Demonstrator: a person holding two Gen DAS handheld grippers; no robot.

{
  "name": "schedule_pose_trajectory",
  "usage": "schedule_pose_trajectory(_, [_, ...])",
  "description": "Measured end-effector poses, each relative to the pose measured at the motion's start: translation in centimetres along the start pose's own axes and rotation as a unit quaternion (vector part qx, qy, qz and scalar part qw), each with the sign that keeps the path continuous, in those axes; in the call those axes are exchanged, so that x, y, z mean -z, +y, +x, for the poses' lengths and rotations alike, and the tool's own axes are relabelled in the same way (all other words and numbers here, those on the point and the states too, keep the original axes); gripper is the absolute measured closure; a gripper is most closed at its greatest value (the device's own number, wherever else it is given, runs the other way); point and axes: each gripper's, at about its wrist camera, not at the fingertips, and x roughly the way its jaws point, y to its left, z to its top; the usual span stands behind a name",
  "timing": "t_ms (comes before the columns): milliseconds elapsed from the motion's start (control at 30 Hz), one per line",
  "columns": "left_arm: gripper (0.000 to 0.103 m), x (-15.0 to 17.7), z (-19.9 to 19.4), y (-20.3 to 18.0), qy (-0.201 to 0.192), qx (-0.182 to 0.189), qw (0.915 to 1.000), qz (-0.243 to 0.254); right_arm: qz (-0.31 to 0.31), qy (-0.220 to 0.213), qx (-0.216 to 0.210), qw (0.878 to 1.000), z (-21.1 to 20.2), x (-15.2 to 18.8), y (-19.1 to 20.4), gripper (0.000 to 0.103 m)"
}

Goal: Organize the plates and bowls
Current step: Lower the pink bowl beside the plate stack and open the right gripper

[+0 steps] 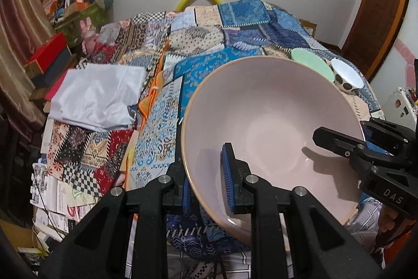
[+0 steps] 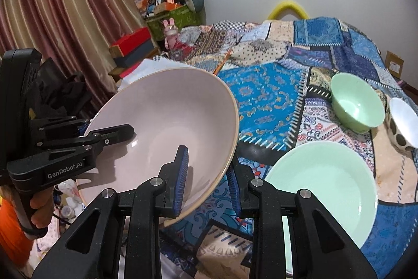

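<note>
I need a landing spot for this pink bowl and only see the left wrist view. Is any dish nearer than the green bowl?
Observer: Yes, an empty pale green plate lies on the patchwork quilt, nearer than the green bowl.
Operator: Does the right claw truly pinch the rim?
Observer: Yes, the rim of the pink bowl sits between its blue pads.

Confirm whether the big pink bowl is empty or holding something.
Empty. The pink bowl shows a bare glossy inside down to the bottom in both wrist views; only the jaws clamped over its rim and their shadows reach in.
</note>
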Motion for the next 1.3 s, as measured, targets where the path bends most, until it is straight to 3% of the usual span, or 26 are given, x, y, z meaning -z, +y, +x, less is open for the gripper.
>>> schedule_pose_trajectory(833, [0.082,1.6,9.3,1.6,0.099,0.021,0.9948,-0.015,0.017,0.092,0.017,0.996,7.2,1.2,-1.7,0.077])
schedule_pose_trajectory(1300, [0.082,1.7,11.6,1.9,0.114,0.029,0.9927,-0.025,0.029,0.1,0.017,0.994,8.0,1.3,-2.9,0.075])
